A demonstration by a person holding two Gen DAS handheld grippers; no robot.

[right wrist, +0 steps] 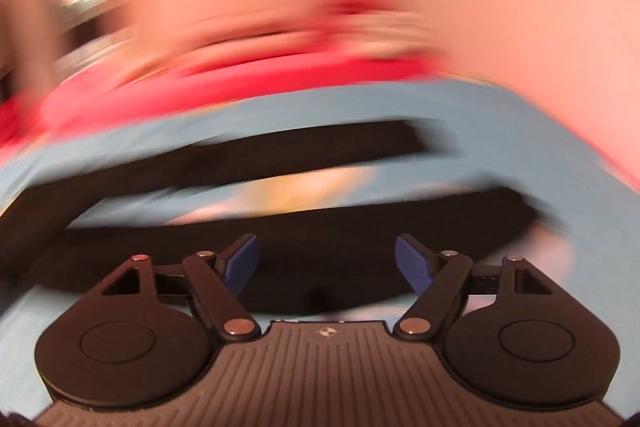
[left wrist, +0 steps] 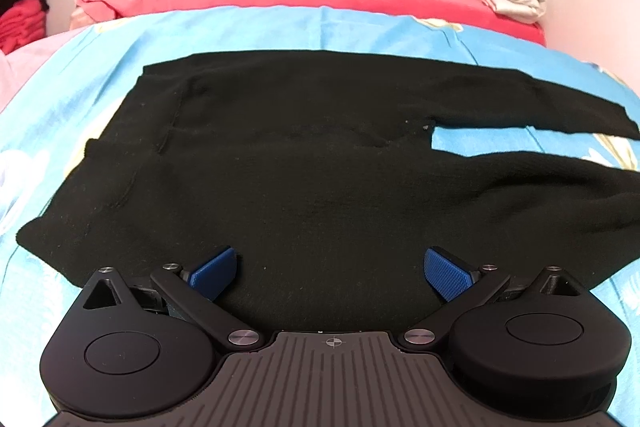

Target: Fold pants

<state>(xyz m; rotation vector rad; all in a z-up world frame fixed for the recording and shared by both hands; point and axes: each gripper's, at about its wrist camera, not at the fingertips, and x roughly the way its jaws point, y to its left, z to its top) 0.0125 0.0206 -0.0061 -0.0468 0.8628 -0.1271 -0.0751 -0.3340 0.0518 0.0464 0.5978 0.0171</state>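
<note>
**Black pants spread flat on the bed**

A sky-blue printed cotton bedsheet [left wrist: 280,31] covers the bed. On it lie black knit pants [left wrist: 288,163], legs running right. The left hand-held gripper [left wrist: 334,273] and right hand-held gripper [right wrist: 326,263] hover near, blue ribbed pads wide apart, holding nothing. The right view is blurred.

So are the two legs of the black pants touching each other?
Apart. The left wrist view shows a strip of blue sheet between the far leg and the near leg.
</note>
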